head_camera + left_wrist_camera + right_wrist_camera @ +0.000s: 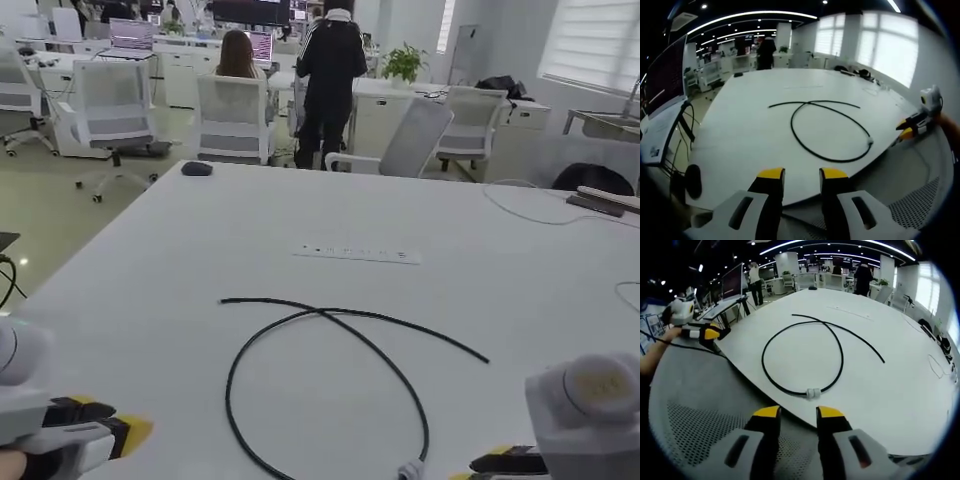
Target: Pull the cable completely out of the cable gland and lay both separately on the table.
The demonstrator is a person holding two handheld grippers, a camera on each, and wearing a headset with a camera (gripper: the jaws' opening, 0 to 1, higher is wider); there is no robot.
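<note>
Cable [322, 311] lies on the white table [200, 230] in 1 loop, ends crossing at the loop's 12 o'clock. Cable gland [410, 469] sits on it at the loop's 6 o'clock, by the near edge. Nothing pulled out yet, I'd say.

Head view: left gripper [125, 427] at the frame's 8 o'clock, right gripper [500, 462] at 5 o'clock, both clear of the cable.

Left gripper view: own jaws slightly parted, empty, short of the table edge. Gland [870, 141] at the loop's 4 o'clock, right gripper [907, 129] beyond it at 3 o'clock.

Right gripper view: jaws slightly parted, empty. Gland [813, 392] dead ahead at 12 o'clock, just inside the edge.

To do it well: right clamps the gland body, not the cable. Left grips the cable close beside the gland and pulls straight along the gland's axis, regripping as needed. Long tail, so the loop could snag at the crossing.
</note>
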